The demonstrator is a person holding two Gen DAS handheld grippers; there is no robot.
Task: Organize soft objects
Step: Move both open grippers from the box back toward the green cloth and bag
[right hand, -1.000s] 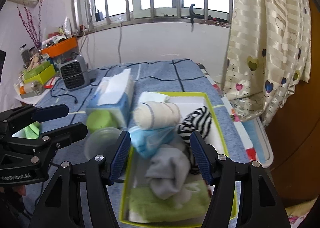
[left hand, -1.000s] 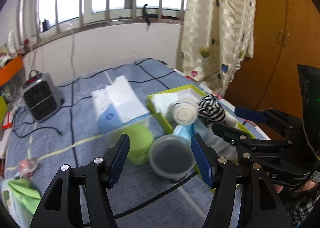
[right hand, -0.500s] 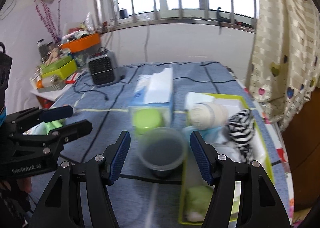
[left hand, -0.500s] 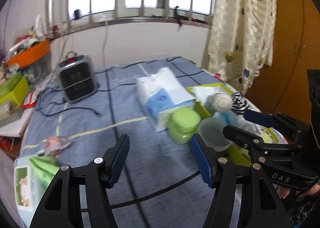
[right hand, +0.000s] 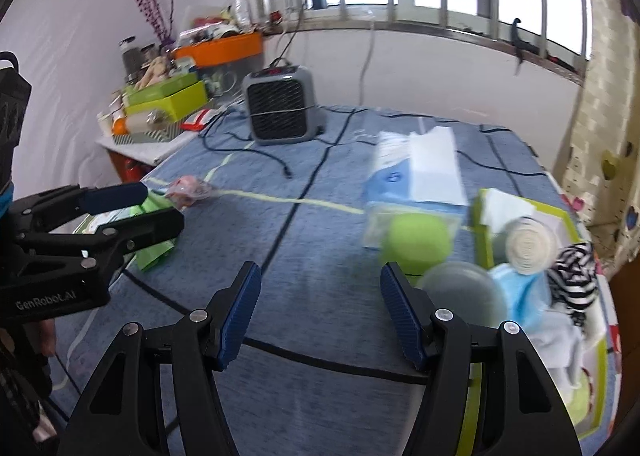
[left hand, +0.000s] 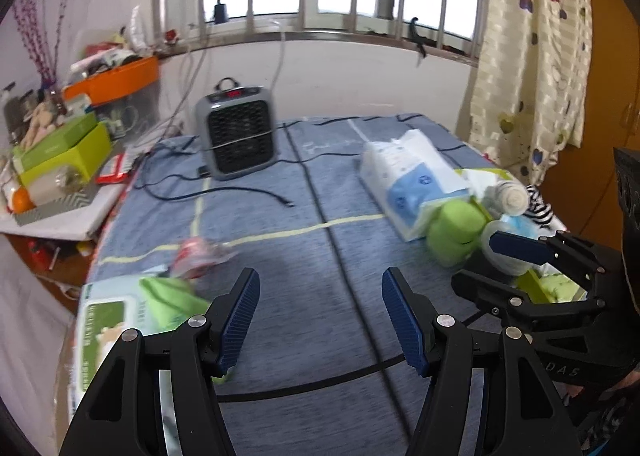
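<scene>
Both hand-held grippers are released and grasp nothing: the left hand-held gripper (left hand: 320,316) and the right hand-held gripper (right hand: 320,312). The soft objects (right hand: 560,280) lie in the green tray (right hand: 572,224) at the right, near the tissue pack (right hand: 416,176).

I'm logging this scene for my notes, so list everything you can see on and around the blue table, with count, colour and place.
Tray: one, lime green, table's right edge.
Rolled bandage: one, cream, in the tray.
Striped cloth: one, black and white, in the tray.
Tissue pack: one, blue and white, left of the tray.
Green container: one, lime, in front of the tissue pack.
Clear tub: one, translucent, beside the tray.
Heater: one, grey, far end of table.
Wipes pack: one, green and white, left edge.
Wrapped item: one, pink, too blurred to identify.
Left gripper: open, empty.
Right gripper: open, empty.
</scene>
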